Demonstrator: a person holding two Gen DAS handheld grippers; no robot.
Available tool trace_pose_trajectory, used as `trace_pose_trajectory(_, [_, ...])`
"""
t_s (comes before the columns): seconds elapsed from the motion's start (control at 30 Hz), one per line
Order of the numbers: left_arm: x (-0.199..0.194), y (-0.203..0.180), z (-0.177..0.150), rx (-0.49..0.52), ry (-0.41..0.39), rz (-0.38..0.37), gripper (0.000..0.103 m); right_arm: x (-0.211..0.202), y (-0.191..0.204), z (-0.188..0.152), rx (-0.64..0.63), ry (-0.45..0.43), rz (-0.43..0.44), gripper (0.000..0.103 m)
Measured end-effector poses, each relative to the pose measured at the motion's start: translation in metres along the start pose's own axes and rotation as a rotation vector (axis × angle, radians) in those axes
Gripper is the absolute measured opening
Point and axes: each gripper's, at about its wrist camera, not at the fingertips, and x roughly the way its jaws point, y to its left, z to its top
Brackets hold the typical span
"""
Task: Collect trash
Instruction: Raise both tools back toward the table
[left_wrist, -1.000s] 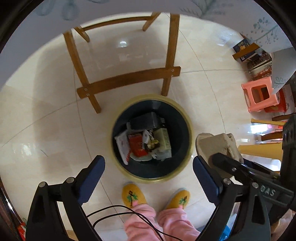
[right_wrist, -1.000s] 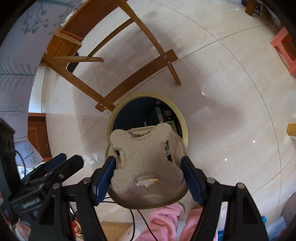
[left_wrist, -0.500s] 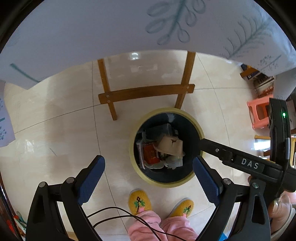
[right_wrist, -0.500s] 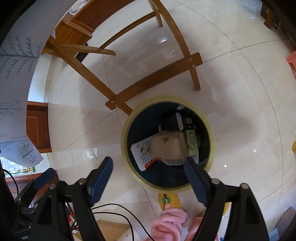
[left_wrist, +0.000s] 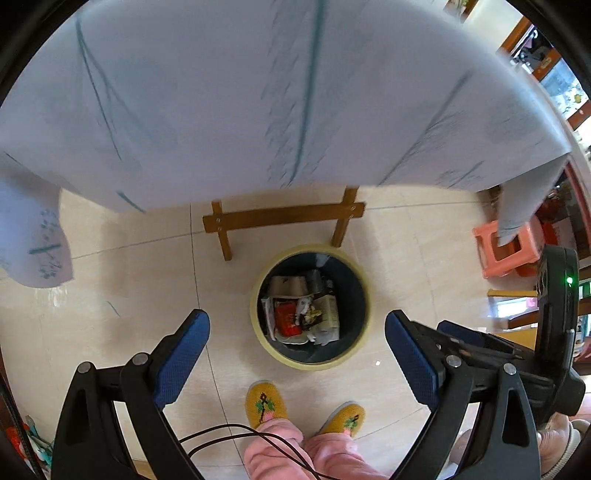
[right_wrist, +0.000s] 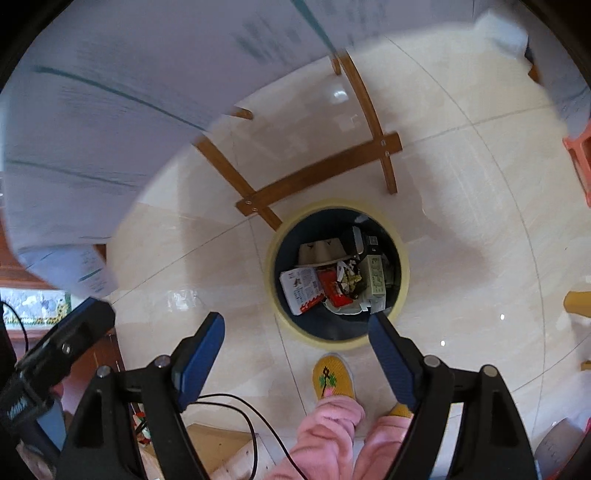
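Observation:
A round dark trash bin with a yellowish rim (left_wrist: 258, 325) (right_wrist: 271, 280) stands on the tiled floor below both grippers. Inside lie a beige pulp tray (right_wrist: 321, 253) (left_wrist: 288, 286), a red wrapper (left_wrist: 288, 321) (right_wrist: 332, 288), a white packet (right_wrist: 301, 290) and other scraps. My left gripper (left_wrist: 297, 332) hangs open high above the bin, with nothing between its blue pads. My right gripper (right_wrist: 297, 334) is open too, its jaws empty, above the bin's near rim. The right gripper's body (left_wrist: 554, 332) shows at the right of the left wrist view.
A table with a pale patterned cloth (left_wrist: 277, 92) (right_wrist: 129, 92) hangs over the floor just behind the bin, on wooden legs and a crossbar (left_wrist: 284, 216) (right_wrist: 317, 173). A pink plastic stool (left_wrist: 506, 251) stands at the right. The person's yellow slippers (left_wrist: 266, 402) and pink trouser legs (right_wrist: 332, 435) stand beside the bin.
The right gripper opened and the beige pulp tray dropped into the bin. Both grippers have risen, so the bin looks smaller and the tablecloth fills the top of both views.

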Motion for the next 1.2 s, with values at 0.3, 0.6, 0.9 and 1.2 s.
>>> trace_pose_trajectory(0.3, [-0.133,-0.045,0.008,0.036,-0.077,-0.039,0.095,-0.141,0.047,-0.015,-0.157,-0.091,0.017,0.081])
trace_pose_trajectory(0.6, [-0.261,-0.078,0.005,0.091,-0.204,-0.041,0.095,-0.272,0.081,-0.028,-0.297,-0.242,0.046,0.081])
trace_pose_trajectory(0.9, [-0.347,-0.096,0.007,0.096,-0.365,-0.02,0.095,-0.337,0.093,-0.03,-0.343,-0.375,0.072,0.081])
trace_pose_trajectory(1.2, [-0.376,-0.107,0.01,0.099,-0.406,0.016,0.095,-0.371,0.084,-0.023,-0.346,-0.451,0.072,0.081])
